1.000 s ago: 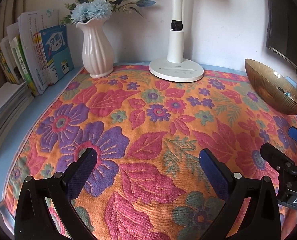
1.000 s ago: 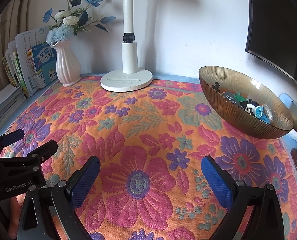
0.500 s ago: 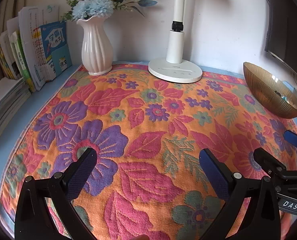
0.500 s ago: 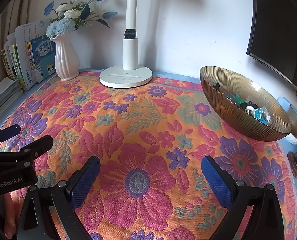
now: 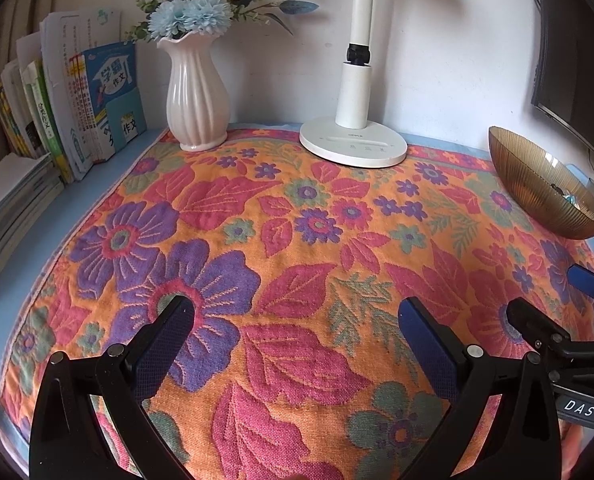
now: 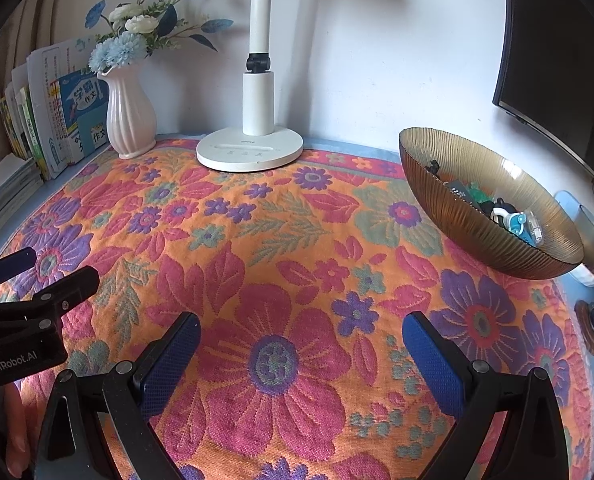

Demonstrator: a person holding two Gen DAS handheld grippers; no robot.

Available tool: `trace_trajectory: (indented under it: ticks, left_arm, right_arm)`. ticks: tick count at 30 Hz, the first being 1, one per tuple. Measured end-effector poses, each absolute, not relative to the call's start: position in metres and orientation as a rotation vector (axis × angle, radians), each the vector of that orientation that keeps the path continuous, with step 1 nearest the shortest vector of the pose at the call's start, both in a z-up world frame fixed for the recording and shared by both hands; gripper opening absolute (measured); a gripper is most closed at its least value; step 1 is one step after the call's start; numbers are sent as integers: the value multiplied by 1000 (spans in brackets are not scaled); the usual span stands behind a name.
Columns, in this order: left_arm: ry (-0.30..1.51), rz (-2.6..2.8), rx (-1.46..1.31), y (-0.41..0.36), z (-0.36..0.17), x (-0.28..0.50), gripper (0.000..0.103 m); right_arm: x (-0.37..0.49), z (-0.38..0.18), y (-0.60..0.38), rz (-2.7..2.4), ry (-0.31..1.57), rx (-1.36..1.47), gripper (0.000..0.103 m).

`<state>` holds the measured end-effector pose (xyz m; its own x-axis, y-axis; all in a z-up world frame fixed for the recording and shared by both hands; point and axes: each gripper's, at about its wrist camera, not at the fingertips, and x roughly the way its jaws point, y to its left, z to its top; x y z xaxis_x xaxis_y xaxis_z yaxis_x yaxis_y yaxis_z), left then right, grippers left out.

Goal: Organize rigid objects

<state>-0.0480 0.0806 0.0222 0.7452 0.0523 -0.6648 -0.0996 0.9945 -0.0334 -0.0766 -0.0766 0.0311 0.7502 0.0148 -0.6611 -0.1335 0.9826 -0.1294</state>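
Note:
A ribbed amber glass bowl stands at the right of the flowered cloth and holds several small rigid objects; it also shows in the left wrist view. My left gripper is open and empty above the near middle of the cloth. My right gripper is open and empty above the near part of the cloth, left of the bowl. Each gripper appears at the edge of the other's view.
A white vase of flowers and a white desk lamp stand at the back. Books lean and lie stacked at the left. A dark monitor hangs at the right. Small items lie beyond the cloth's right edge.
Both grippers have drawn back and risen a little from the table, so more of the cloth shows. Both stay open and empty.

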Motion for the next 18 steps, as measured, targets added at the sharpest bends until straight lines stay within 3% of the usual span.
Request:
trace_trajectory:
  ticks: [18]
  left_arm:
    - [696,150,0,75,24,-49,102]
  right_arm:
    - [-78,32,-76,93,722,-167,101]
